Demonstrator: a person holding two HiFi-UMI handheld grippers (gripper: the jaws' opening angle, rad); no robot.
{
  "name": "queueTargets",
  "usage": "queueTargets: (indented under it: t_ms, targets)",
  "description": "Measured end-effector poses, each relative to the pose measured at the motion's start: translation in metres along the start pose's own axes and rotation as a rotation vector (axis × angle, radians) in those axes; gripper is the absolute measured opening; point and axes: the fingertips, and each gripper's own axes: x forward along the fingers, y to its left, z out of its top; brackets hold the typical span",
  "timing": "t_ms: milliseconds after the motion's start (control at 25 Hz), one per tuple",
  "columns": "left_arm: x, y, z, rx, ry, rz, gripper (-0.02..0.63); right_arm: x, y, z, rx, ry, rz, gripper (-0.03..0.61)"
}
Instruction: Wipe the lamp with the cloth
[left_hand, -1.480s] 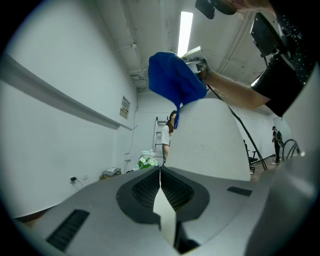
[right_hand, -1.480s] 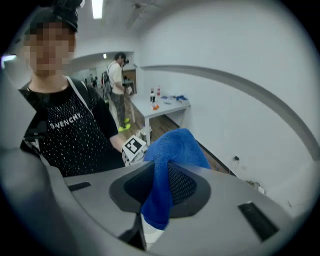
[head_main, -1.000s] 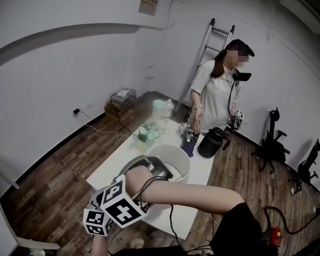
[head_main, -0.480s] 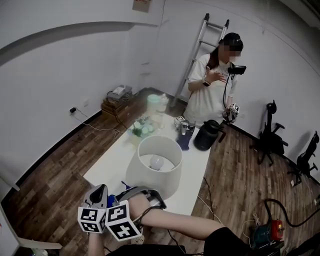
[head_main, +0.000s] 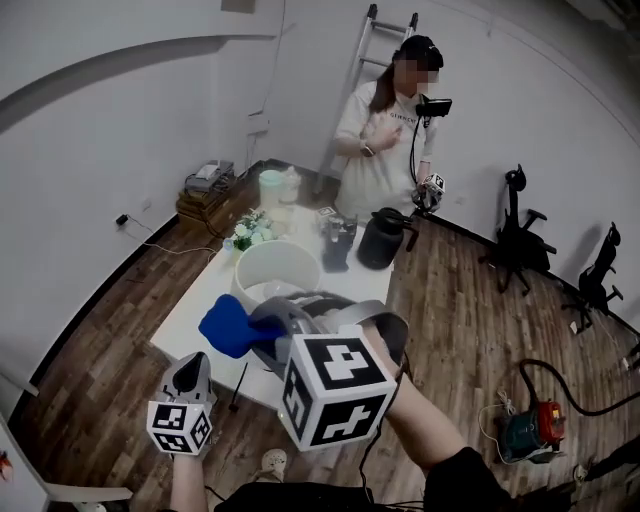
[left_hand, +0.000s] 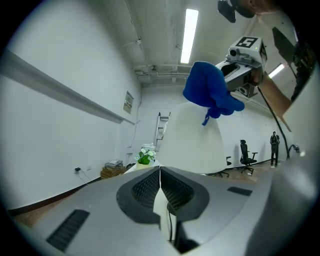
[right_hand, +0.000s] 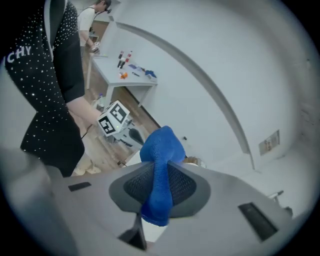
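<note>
Two grippers up: right gripper (head_main: 268, 328) clamped on the blue cloth (head_main: 228, 326), which sits by the lamp (head_main: 268, 268) shade's rim on the table (head_main: 192, 308). Left gripper (head_main: 193, 368) is lower, jaws pressed together, empty.

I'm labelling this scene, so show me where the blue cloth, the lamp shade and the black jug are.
blue cloth (head_main: 226, 328): head view, its bunched free end.
lamp shade (left_hand: 192, 145): left gripper view, the shade's outer side.
black jug (head_main: 378, 243): head view, its body.
</note>
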Motion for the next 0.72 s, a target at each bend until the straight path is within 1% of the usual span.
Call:
queueTargets:
  t_ms: [120, 240, 320, 360, 440, 600, 720]
  targets:
    - [0.000, -0.018, 0.001, 0.003, -0.008, -0.026, 0.012, -0.005, -0.007, -0.019, 0.115, -0.055, -0.139, 0.075]
    - [-0.001, -0.028, 0.004, 0.010, -0.015, -0.041, 0.012, 0.003, -0.002, -0.037, 0.190, -0.086, -0.269, 0.075]
    - [-0.002, -0.034, 0.006, 0.017, -0.019, -0.051, 0.011, 0.009, 0.007, -0.045, 0.226, -0.105, -0.332, 0.075]
    - [-0.003, -0.037, 0.007, 0.024, -0.021, -0.058, 0.011, 0.012, 0.014, -0.048, 0.244, -0.115, -0.347, 0.075]
    - [-0.005, -0.044, 0.007, 0.038, -0.022, -0.069, 0.012, 0.023, 0.034, -0.055, 0.276, -0.116, -0.334, 0.075]
    - [-0.010, -0.050, 0.001, 0.042, -0.012, -0.083, 0.012, 0.064, 0.082, -0.079, 0.341, -0.078, -0.266, 0.075]
    - [-0.015, -0.053, -0.010, 0.038, 0.010, -0.086, 0.011, 0.091, 0.117, -0.094, 0.437, -0.114, -0.209, 0.075]
